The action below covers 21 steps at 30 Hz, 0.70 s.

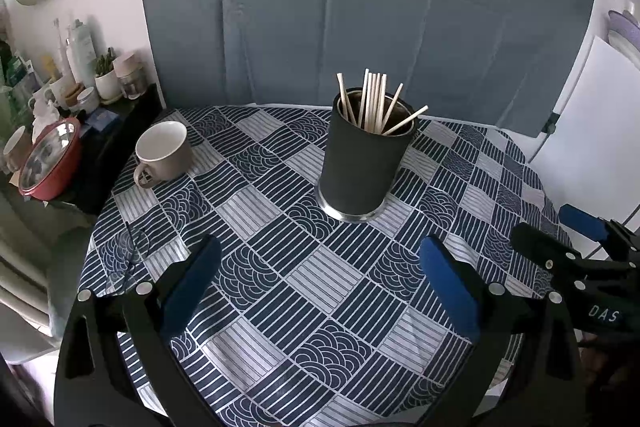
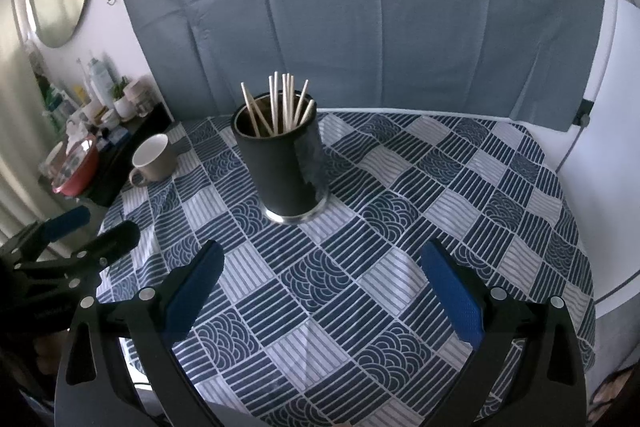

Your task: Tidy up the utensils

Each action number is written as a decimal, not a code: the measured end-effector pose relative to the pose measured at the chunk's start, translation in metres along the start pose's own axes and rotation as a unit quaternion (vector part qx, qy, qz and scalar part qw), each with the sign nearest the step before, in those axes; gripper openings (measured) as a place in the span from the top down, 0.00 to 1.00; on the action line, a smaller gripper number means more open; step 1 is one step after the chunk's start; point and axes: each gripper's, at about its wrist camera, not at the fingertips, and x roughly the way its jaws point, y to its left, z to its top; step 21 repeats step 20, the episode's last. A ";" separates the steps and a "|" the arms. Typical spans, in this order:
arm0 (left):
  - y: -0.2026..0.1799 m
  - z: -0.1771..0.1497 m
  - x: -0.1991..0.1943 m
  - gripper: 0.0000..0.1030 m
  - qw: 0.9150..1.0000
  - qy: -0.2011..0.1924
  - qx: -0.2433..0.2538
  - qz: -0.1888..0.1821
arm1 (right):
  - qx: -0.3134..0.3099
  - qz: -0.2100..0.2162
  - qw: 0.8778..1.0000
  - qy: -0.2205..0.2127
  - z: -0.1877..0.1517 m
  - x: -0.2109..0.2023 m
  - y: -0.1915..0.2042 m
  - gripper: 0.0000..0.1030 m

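- My left hand-held gripper (image 1: 320, 281) is released, its two blue-padded fingers spread wide with nothing between them.
- My right hand-held gripper (image 2: 322, 281) is released too, and empty.
- One black cylindrical metal holder (image 1: 362, 163) stands upright on the table (image 1: 260, 307), ahead of both grippers.
- About ten pale wooden chopsticks (image 1: 374, 101) stand in it; I can't count exactly.
- One beige ceramic mug (image 1: 162, 153) sits far ahead-left.
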 end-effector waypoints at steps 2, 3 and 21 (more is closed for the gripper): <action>0.000 0.000 -0.001 0.06 1.000 -0.003 -0.001 0.004 | 0.000 0.001 1.000 0.000 -0.001 0.000 0.000 0.08; 0.000 0.000 -0.003 0.06 1.000 -0.006 -0.002 0.008 | 0.000 0.002 1.000 -0.001 -0.001 0.000 0.000 0.08; -0.003 0.002 -0.001 0.06 1.000 -0.001 0.003 0.007 | 0.002 0.009 1.000 0.001 0.000 0.001 -0.001 0.08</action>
